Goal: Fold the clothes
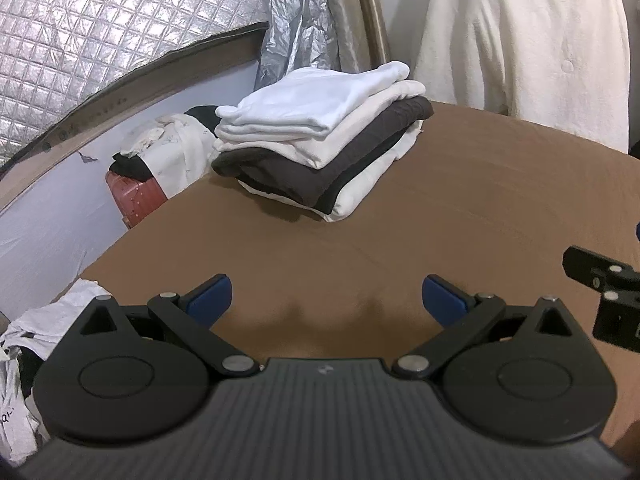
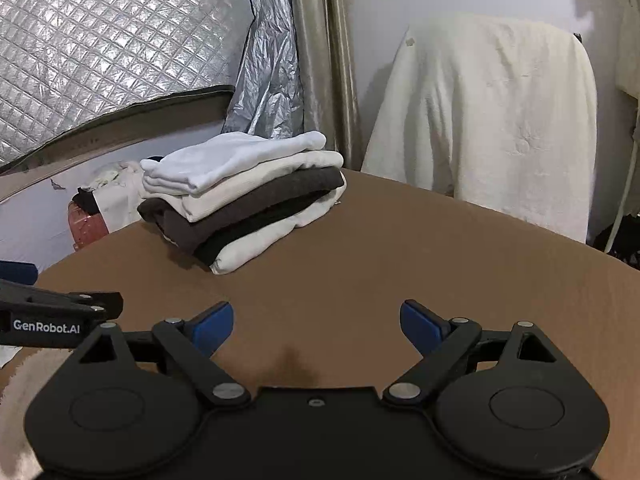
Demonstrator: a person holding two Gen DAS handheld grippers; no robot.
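Observation:
A stack of folded clothes [image 1: 320, 140] in white, cream, dark brown and black lies at the far left of the brown table [image 1: 440, 220]. It also shows in the right wrist view [image 2: 244, 196]. My left gripper [image 1: 326, 300] is open and empty, low over the table's near part, well short of the stack. My right gripper [image 2: 316, 326] is open and empty, also over the near part of the table [image 2: 400, 264]. The right gripper's side shows at the right edge of the left wrist view [image 1: 608, 292]. The left gripper's side shows at the left edge of the right wrist view [image 2: 52, 316].
Unfolded white and black clothes [image 1: 24, 344] hang off the table's near left edge. A red suitcase [image 1: 134, 200] with clothes on it stands beyond the table at left. A cream cloth [image 2: 492, 120] drapes over something behind the table. A quilted silver cover [image 2: 100, 48] lines the left wall.

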